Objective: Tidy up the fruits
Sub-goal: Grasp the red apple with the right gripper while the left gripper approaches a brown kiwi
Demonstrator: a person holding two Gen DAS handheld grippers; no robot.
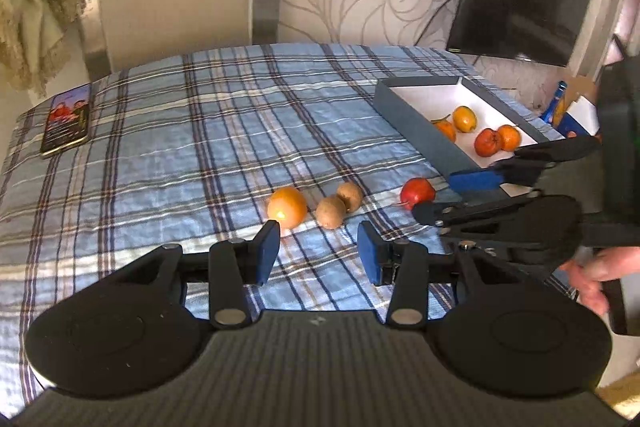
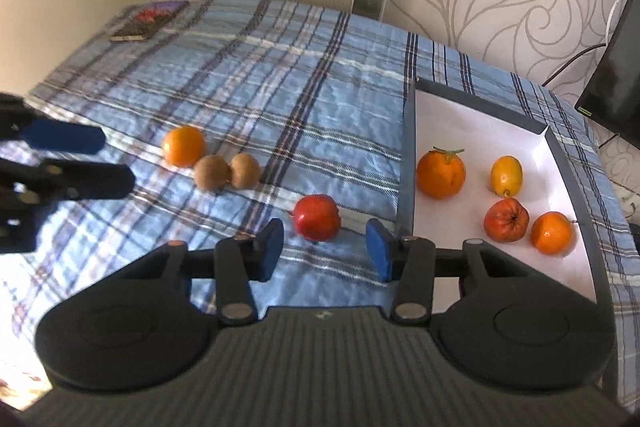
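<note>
Left wrist view first: our left gripper (image 1: 319, 251) is spread wide with nothing in it, hovering over the plaid tablecloth (image 1: 200, 131). The loose orange (image 1: 287, 207) sits at about 11 o'clock from it, and the two kiwis (image 1: 338, 205), touching each other, at 12. The red apple (image 1: 417, 191) is further out at 1 o'clock, near the box (image 1: 416, 123).

Right wrist view: our right gripper (image 2: 325, 247) is also spread and empty, with the red apple (image 2: 317, 217) dead ahead at 12, just off the fingertips. The box (image 2: 480, 103) at 2 o'clock already holds four fruits.

We'd guess the apple is firm and smooth (so a bit slippery); we'd pinch across its widest middle and not squeeze hard enough to bruise it.
</note>
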